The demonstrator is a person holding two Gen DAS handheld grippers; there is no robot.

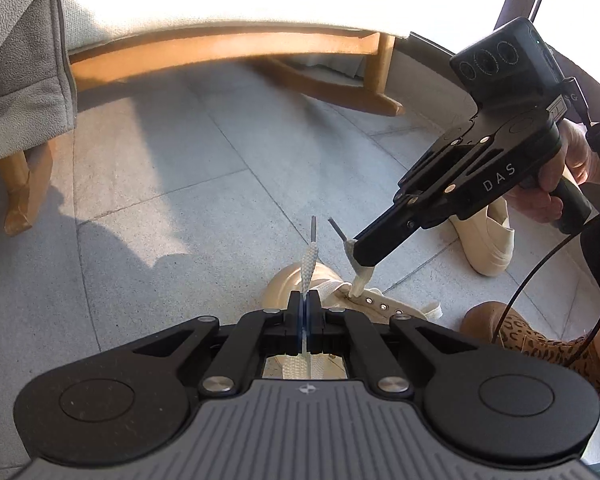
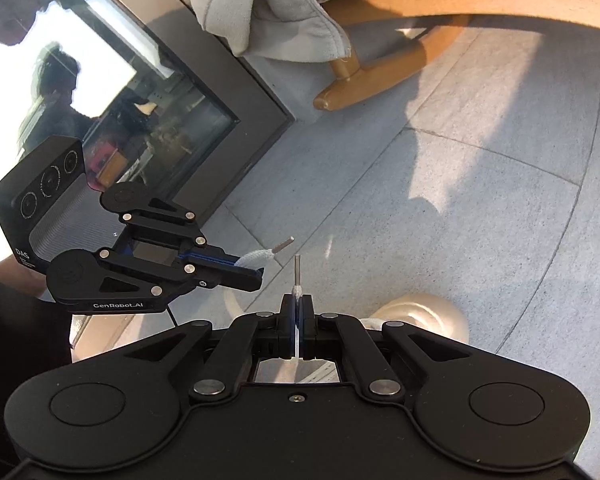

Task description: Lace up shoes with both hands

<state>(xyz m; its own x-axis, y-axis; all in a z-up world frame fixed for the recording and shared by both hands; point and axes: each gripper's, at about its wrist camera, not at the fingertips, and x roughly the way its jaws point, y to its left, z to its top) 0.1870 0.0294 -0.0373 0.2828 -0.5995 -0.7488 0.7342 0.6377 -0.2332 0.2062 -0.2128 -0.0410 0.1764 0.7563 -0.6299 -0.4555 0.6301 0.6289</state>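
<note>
A beige shoe point(image 1: 288, 284) lies on the floor just past my left gripper point(image 1: 305, 300). That gripper is shut on one end of the white lace point(image 1: 308, 264), whose grey aglet point(image 1: 313, 228) sticks up above the tips. My right gripper point(image 1: 360, 250) comes in from the right, shut on the other lace end point(image 1: 358, 280), which rises from an eyelet point(image 1: 368, 300) on the shoe's right side. In the right wrist view my right gripper point(image 2: 298, 308) pinches the lace just below its aglet point(image 2: 297, 270). The left gripper point(image 2: 254, 270) is at the left there, and the shoe's toe point(image 2: 428, 312) is partly hidden.
A second beige shoe point(image 1: 488, 240) lies behind the right gripper. A leopard-print slipper point(image 1: 548, 348) is at the lower right. A wooden rocking chair point(image 1: 340, 88) with a grey cushion point(image 1: 20, 60) stands behind on the tiled floor point(image 1: 180, 160). A glass door point(image 2: 140, 92) is at the left.
</note>
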